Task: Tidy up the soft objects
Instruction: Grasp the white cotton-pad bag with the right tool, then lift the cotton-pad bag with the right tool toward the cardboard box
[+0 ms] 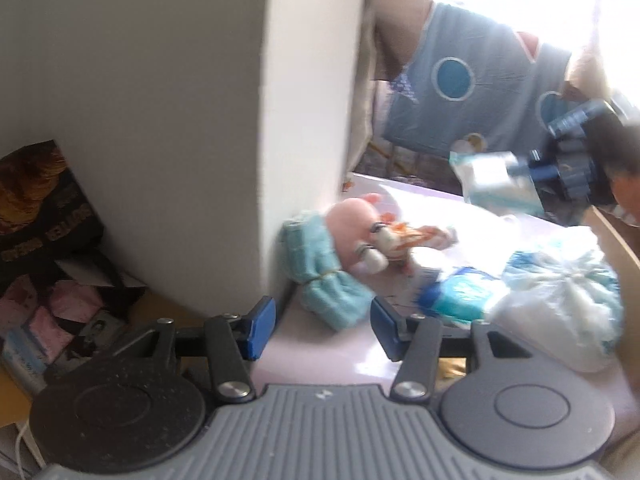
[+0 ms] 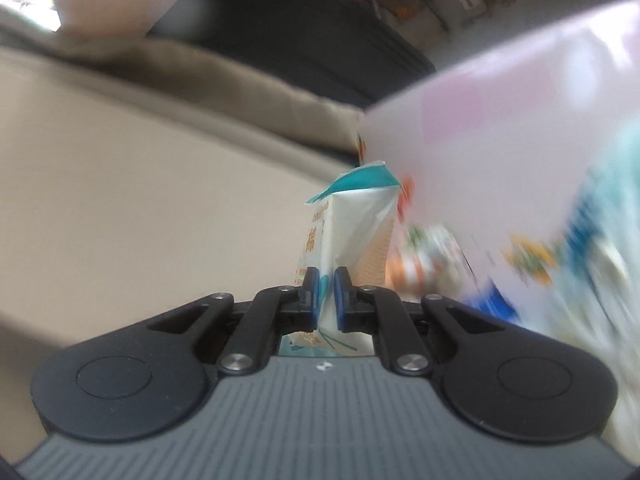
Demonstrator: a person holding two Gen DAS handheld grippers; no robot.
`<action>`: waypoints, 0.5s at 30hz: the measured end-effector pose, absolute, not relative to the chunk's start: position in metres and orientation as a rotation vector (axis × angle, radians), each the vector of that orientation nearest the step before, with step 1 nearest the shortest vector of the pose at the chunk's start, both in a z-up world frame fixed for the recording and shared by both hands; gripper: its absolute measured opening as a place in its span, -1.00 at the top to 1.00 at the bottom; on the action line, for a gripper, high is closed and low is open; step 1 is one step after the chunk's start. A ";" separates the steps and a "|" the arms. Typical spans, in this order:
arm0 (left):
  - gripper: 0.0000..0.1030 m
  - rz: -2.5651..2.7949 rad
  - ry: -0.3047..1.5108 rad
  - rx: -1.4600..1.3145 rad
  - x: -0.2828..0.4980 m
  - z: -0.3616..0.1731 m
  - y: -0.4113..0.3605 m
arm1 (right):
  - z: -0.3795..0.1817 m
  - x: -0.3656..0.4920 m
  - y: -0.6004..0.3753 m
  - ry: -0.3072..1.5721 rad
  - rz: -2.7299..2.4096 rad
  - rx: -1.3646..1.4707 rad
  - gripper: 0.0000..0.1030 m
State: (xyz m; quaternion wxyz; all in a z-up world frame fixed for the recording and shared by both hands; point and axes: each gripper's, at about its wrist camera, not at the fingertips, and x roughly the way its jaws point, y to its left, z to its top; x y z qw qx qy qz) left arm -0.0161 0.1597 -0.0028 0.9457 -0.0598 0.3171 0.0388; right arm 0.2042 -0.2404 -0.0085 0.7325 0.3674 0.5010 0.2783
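Note:
My left gripper [image 1: 322, 328] is open just above a pale pink tabletop [image 1: 320, 360], with nothing between its blue pads. Just beyond its fingertips lies a teal knitted piece [image 1: 320, 276], with a pink plush toy [image 1: 356, 220] and a small orange-and-white toy [image 1: 408, 240] behind it. To the right are a blue-and-white pack [image 1: 452, 292] and a clear bag of soft white and blue items [image 1: 560, 292]. My right gripper [image 2: 326, 292] is shut on a white and teal tissue pack [image 2: 348, 236], held in the air. In the left wrist view this right gripper [image 1: 520, 176] carries the tissue pack [image 1: 488, 180] at the upper right.
A tall white box wall [image 1: 180, 120] stands close on the left of the table. A black printed bag [image 1: 40, 208] and pink packets [image 1: 52, 312] sit lower left. A person in a light blue top [image 1: 472, 92] stands behind the table. The right wrist view is blurred.

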 end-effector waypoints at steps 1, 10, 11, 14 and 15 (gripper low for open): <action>-0.02 0.055 0.651 -0.128 -0.016 -0.002 0.156 | -0.012 0.186 -0.250 1.123 0.617 0.797 0.87; 0.25 -0.207 0.801 -0.225 0.002 -0.019 0.102 | -0.094 0.067 -0.291 1.329 0.571 0.716 0.87; 0.29 -0.232 0.832 -0.221 0.006 -0.025 0.093 | -0.102 0.061 -0.293 1.344 0.551 0.697 0.87; 0.39 -0.288 0.936 -0.217 0.018 -0.046 0.068 | -0.114 0.051 -0.303 1.323 0.524 0.702 0.83; 0.40 -0.297 0.967 -0.213 0.021 -0.053 0.061 | -0.116 0.049 -0.307 1.316 0.522 0.722 0.82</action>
